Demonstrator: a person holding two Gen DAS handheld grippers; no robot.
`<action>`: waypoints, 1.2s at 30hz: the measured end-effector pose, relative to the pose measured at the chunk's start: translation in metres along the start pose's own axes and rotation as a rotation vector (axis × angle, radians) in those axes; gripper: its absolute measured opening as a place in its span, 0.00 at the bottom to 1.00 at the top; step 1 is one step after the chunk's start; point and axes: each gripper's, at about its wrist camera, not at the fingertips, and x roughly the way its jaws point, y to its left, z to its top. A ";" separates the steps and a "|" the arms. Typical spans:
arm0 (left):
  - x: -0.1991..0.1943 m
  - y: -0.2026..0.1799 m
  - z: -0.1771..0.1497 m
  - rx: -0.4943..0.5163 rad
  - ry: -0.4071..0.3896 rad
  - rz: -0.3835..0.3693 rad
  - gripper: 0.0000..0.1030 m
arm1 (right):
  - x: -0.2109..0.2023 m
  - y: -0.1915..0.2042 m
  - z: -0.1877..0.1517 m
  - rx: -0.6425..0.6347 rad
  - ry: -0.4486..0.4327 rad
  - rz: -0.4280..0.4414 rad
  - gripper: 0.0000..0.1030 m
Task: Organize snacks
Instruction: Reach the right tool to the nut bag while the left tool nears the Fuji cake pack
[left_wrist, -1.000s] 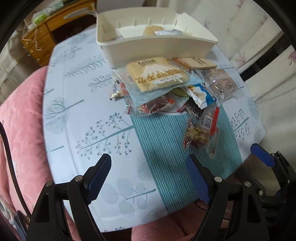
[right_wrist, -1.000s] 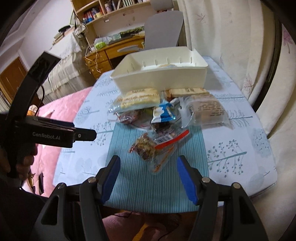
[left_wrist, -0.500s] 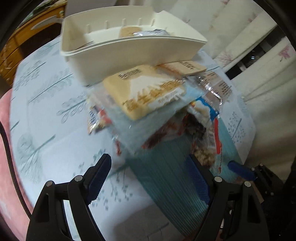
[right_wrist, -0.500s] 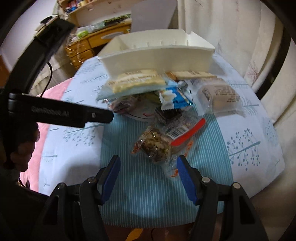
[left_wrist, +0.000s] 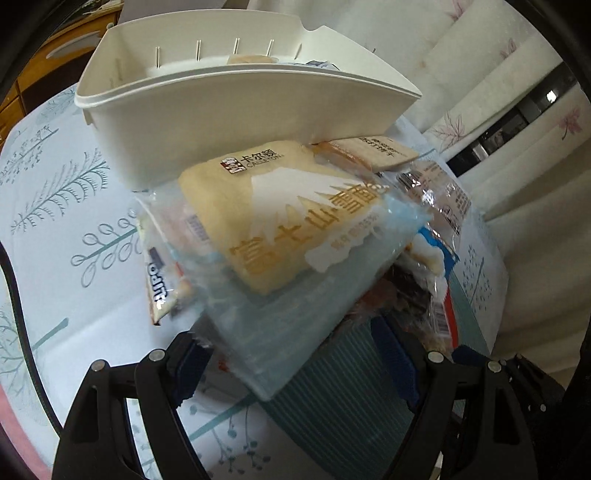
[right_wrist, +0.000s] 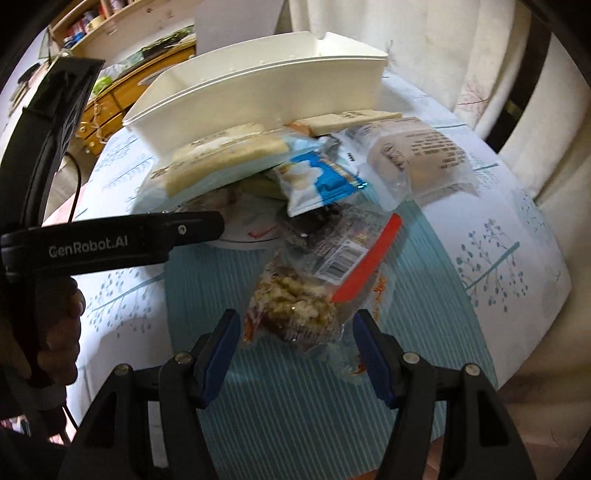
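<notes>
Right wrist view: right tool released, straddling clear crinkly nut-mix pouch on desk, before cream plastic bin. Likely light, slippery; pinch bulky middle. Left tool released, over pale-blue cake wrapper; soft, crushable.
</notes>
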 end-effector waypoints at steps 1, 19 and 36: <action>0.001 0.000 0.001 -0.002 -0.006 -0.001 0.79 | 0.001 -0.001 0.000 0.004 0.003 -0.006 0.62; 0.012 -0.009 0.002 0.030 -0.135 -0.067 0.61 | 0.019 0.006 0.016 0.108 0.009 -0.078 0.80; 0.005 -0.013 -0.007 0.063 -0.102 -0.018 0.50 | 0.027 0.015 0.027 0.007 0.087 0.000 0.55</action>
